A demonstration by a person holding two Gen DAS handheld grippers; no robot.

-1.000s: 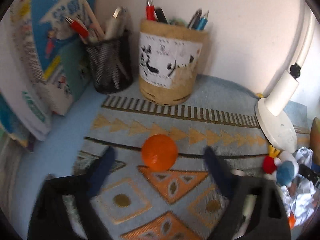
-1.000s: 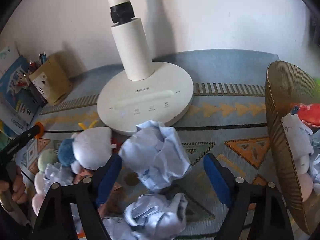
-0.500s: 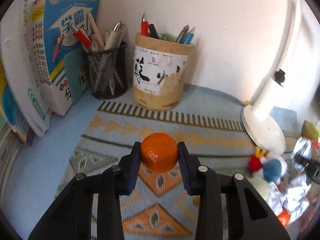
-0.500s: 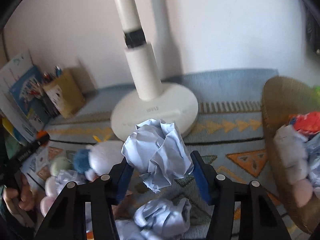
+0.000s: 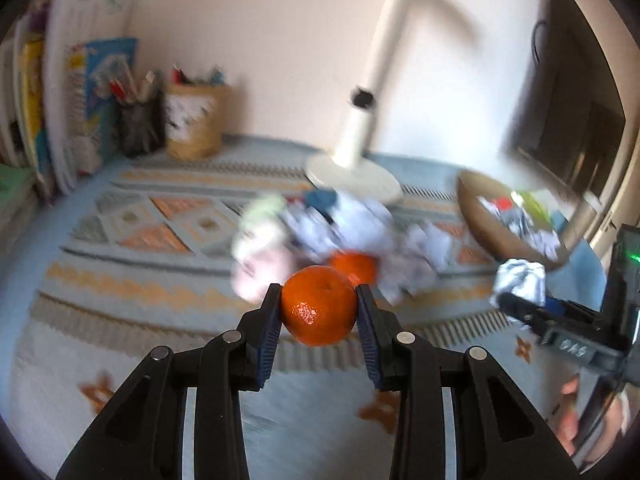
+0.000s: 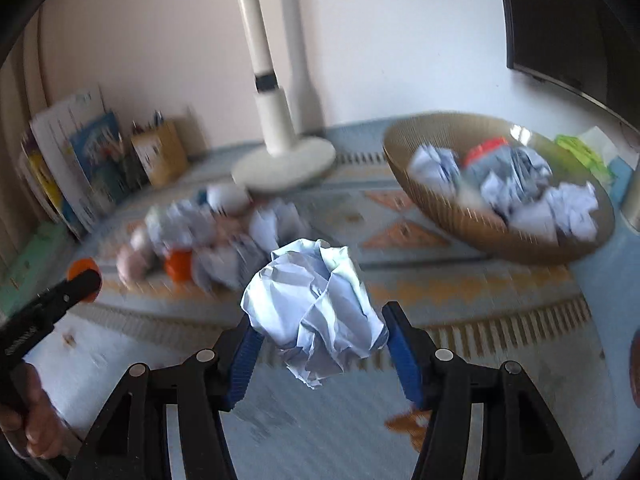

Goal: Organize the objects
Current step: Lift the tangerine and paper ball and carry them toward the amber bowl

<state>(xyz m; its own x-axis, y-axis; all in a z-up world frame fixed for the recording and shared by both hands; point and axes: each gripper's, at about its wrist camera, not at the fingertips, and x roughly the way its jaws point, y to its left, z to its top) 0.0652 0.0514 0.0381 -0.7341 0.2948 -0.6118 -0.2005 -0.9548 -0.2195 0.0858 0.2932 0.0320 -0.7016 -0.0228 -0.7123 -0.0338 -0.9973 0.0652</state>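
My left gripper is shut on an orange and holds it above the patterned mat. My right gripper is shut on a crumpled ball of pale blue paper, also lifted; it shows at the right of the left wrist view. A second orange lies in a pile of crumpled papers and small plush toys in the middle of the mat. A brown bowl at the right holds several crumpled papers.
A white desk lamp stands behind the pile. Two pen holders and upright books line the back left wall. A dark monitor is at the right. The view is motion-blurred.
Both grippers closed on their objects, the left on the orange and the right on the paper ball, then lifted and pulled back from the mat, so more of the desk shows.
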